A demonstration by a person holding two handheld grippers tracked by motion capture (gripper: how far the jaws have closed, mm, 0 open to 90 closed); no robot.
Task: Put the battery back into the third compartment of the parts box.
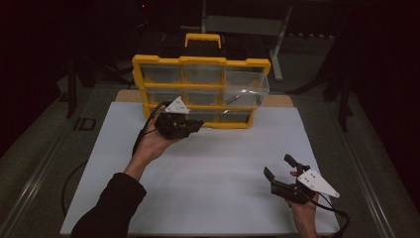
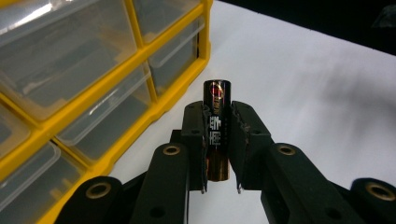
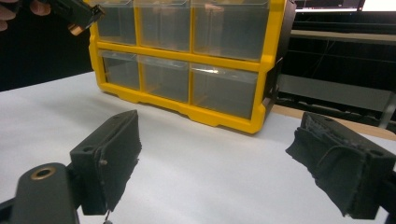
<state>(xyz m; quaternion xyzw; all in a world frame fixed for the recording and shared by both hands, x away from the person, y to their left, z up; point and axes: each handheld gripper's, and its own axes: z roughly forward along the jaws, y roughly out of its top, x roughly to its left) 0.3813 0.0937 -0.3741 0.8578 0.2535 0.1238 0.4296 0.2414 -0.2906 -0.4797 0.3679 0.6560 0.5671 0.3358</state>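
Note:
My left gripper (image 2: 218, 114) is shut on a dark cylindrical battery (image 2: 217, 126) with white lettering, which stands up between the pads. In the high view this gripper (image 1: 197, 124) hovers just in front of the yellow drawer organizer (image 1: 200, 60), near its bottom row. It also shows at the top left of the right gripper view, where the left gripper (image 3: 77, 14) has the battery end (image 3: 74, 29) poking out. My right gripper (image 1: 277, 165) rests low over the white mat (image 1: 208, 168) at the front right. Seen in its own view, the right gripper (image 3: 219, 121) is wide open with nothing between its pads.
The organizer (image 3: 187, 56) has clear plastic drawers in yellow framing (image 2: 93, 93). Its top right drawer (image 1: 246, 84) is pulled out, with a small item (image 1: 233, 97) inside. A black and yellow case stands behind it. Dark floor and table legs surround the mat.

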